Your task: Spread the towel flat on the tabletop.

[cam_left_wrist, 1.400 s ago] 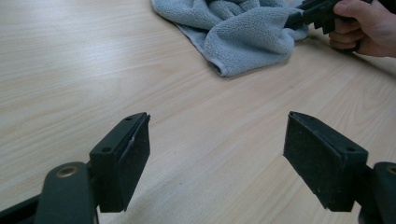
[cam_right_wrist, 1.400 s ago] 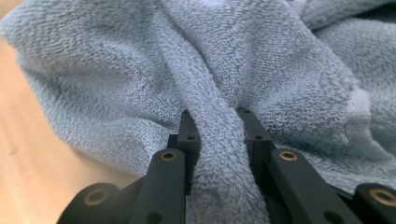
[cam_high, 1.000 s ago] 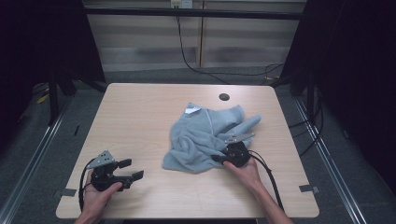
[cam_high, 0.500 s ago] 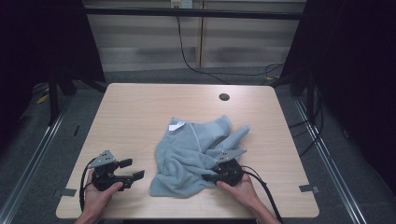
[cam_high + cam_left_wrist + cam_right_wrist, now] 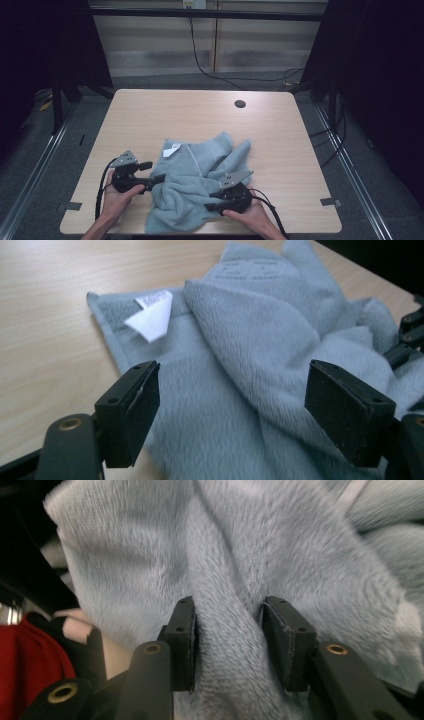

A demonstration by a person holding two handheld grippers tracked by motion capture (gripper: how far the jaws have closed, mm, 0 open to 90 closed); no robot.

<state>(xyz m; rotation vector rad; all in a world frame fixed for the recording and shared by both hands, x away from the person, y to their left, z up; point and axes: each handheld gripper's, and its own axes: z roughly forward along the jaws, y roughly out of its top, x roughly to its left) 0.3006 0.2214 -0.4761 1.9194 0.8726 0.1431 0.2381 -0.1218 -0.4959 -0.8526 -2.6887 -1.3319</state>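
Note:
A light blue towel (image 5: 190,185) lies crumpled on the near half of the wooden table (image 5: 200,115), its white label (image 5: 173,149) at the far left corner. My left gripper (image 5: 154,170) stands open at the towel's left edge. In the left gripper view its jaws (image 5: 232,405) straddle the towel (image 5: 260,325) without touching it, below the label (image 5: 152,317). My right gripper (image 5: 210,201) rests on the towel's near right part. Its jaws (image 5: 227,640) have just been opening, and a raised fold of the towel (image 5: 300,545) still sits between them.
A round cable hole (image 5: 240,104) is in the table's far right part. The towel's near edge reaches the table's front edge. A piece of red cloth (image 5: 20,655) shows at the lower left of the right gripper view. Dark floor and rails surround the table.
The right gripper has dragged the towel left and toward the near edge, then opened its jaws. The left gripper has moved right, up to the towel's left edge.

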